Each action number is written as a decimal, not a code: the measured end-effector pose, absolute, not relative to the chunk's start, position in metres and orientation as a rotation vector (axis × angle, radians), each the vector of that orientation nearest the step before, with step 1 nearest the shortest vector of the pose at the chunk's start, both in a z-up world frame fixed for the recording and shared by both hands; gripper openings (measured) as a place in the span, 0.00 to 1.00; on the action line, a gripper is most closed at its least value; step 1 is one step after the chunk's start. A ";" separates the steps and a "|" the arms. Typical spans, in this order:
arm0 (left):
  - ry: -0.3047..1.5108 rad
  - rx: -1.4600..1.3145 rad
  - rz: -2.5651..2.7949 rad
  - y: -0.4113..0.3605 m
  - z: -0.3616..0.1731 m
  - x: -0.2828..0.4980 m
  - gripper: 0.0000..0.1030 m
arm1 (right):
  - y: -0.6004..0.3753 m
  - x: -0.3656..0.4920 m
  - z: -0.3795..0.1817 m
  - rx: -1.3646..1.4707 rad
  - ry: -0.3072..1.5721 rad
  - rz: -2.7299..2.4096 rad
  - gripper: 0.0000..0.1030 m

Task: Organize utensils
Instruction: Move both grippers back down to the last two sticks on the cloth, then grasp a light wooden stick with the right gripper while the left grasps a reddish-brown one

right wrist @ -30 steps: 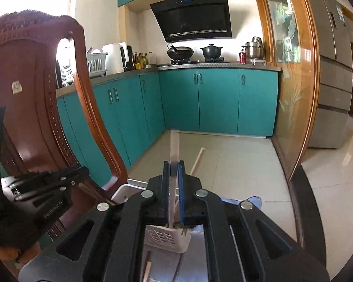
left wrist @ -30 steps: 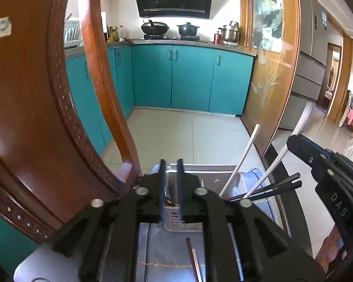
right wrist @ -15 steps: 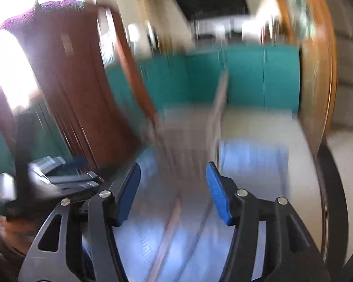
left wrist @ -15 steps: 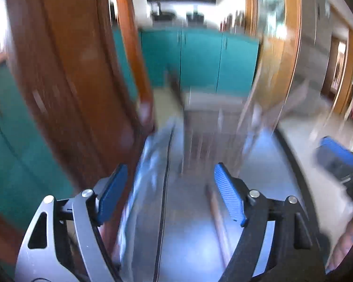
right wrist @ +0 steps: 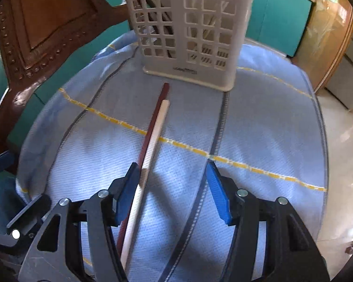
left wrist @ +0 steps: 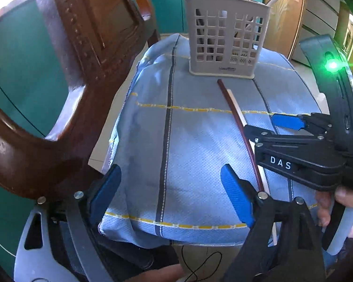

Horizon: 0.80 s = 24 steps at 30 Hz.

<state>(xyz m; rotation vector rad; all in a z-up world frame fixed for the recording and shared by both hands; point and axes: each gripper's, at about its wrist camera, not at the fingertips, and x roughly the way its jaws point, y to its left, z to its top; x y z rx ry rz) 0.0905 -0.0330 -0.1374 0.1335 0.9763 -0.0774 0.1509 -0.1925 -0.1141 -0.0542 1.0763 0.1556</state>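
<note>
We see the utensil basket [left wrist: 226,42] far on the cloth [left wrist: 176,141], chopsticks inside. Left gripper [left wrist: 169,195] jaws opening, empty; right gripper [right wrist: 171,192] jaws apart, straddling two loose chopsticks [right wrist: 150,145].

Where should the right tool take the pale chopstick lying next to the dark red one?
Grip the pale chopstick across its mid shaft, coming straight down from above. It lies flat on the blue cloth, pressed against the dark red chopstick, so only a narrow top-down pinch likely works. The right tool is open; expect both sticks to come up together.
</note>
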 end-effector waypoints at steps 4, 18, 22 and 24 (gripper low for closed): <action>0.975 0.135 -0.077 -0.034 -0.138 0.092 0.85 | -0.204 0.149 -0.117 -0.054 1.095 0.100 0.56; 0.959 0.150 -0.090 -0.047 -0.136 0.094 0.85 | -0.239 0.147 -0.115 -0.039 1.088 0.043 0.07; 0.957 0.161 -0.095 -0.050 -0.134 0.095 0.85 | -0.258 0.142 -0.114 0.043 1.080 -0.026 0.07; 0.957 0.168 -0.100 -0.054 -0.135 0.097 0.85 | -0.270 0.137 -0.113 0.113 1.078 -0.060 0.07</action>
